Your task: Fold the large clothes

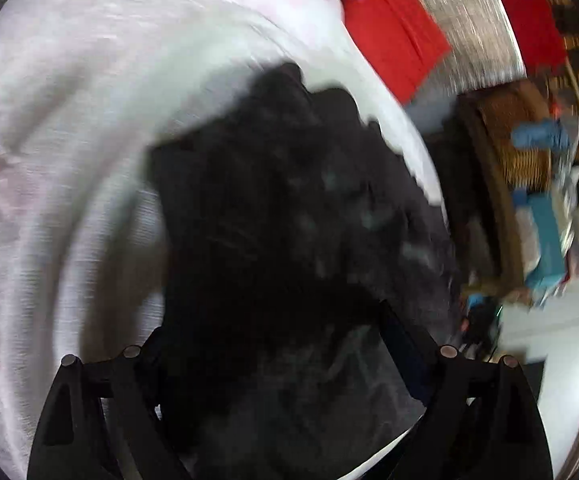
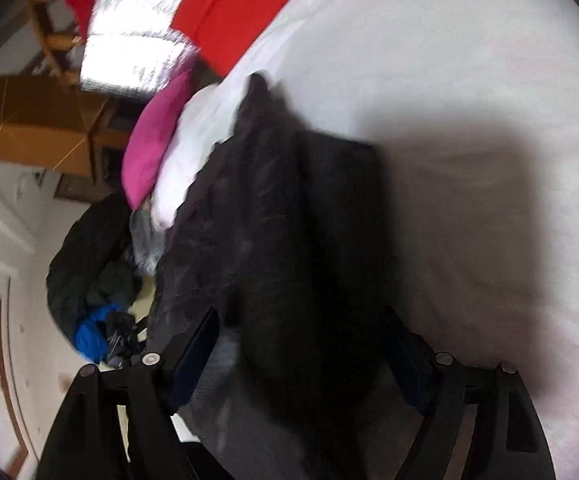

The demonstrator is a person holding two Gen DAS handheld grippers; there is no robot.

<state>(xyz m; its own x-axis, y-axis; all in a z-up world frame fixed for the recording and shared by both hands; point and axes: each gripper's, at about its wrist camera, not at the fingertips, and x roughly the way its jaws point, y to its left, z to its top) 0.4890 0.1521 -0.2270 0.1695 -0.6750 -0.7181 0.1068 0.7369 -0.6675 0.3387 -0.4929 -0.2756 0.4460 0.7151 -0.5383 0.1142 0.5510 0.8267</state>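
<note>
Dark garment (image 1: pixel 289 208) is what I am working on: a large, near-black piece of clothing lying bunched on the white bed (image 1: pixel 69 140), close to its edge, and both views are smeared by motion. Largest around it is the bed sheet, then the red cloth (image 2: pixel 233 12) and the pink pillow (image 2: pixel 153 140) at the far side. From the left wrist view, the left gripper (image 1: pixel 277 340) has its fingers spread wide on either side of the fabric; I cannot tell whether they pinch any of it. The right gripper (image 2: pixel 301 340) also shows its fingers well apart with cloth lying between them, seemingly not clamped. I judge the step in hand to be taking hold of the garment to spread it flat, so I want each pair of fingers on a distinct edge or corner, not on a thick bunch, and both lifted evenly. Beside the bed, a dark pile (image 2: pixel 89 264) with something blue (image 2: pixel 93 336) sits low down; whether a basket holds it I cannot tell.
</note>
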